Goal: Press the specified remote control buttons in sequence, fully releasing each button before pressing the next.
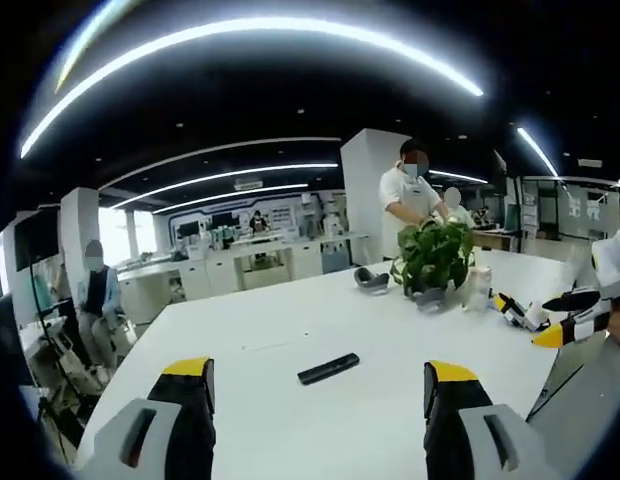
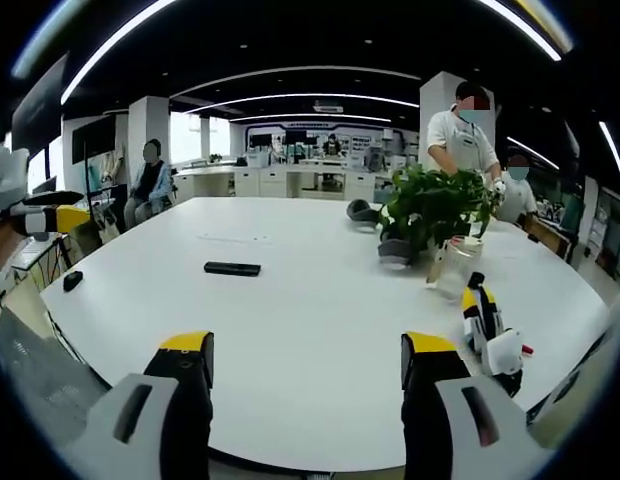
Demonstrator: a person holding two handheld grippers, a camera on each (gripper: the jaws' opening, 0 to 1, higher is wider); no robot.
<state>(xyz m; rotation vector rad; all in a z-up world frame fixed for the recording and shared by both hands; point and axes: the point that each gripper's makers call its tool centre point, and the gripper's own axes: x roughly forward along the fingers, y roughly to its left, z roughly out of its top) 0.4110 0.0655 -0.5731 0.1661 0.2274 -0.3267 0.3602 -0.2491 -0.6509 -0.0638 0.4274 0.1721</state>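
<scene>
Remote (image 1: pixel 328 368) is seen flat on table (image 1: pixel 290 330), untouched; left gripper (image 1: pixel 318 385) and right gripper (image 2: pixel 307 365) are held apart, apparently empty.

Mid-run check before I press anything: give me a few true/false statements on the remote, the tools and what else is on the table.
1. The remote lies flat on the white table, untouched. True.
2. The left tool is shut on the remote. False: its jaws stand open, short of the remote, nothing between them.
3. A potted plant stands on the table to the right of the remote in the right gripper view. True.
4. The right tool is pressing a button. False: it is open and well short of the remote.
5. A person stands behind the plant. True.
</scene>
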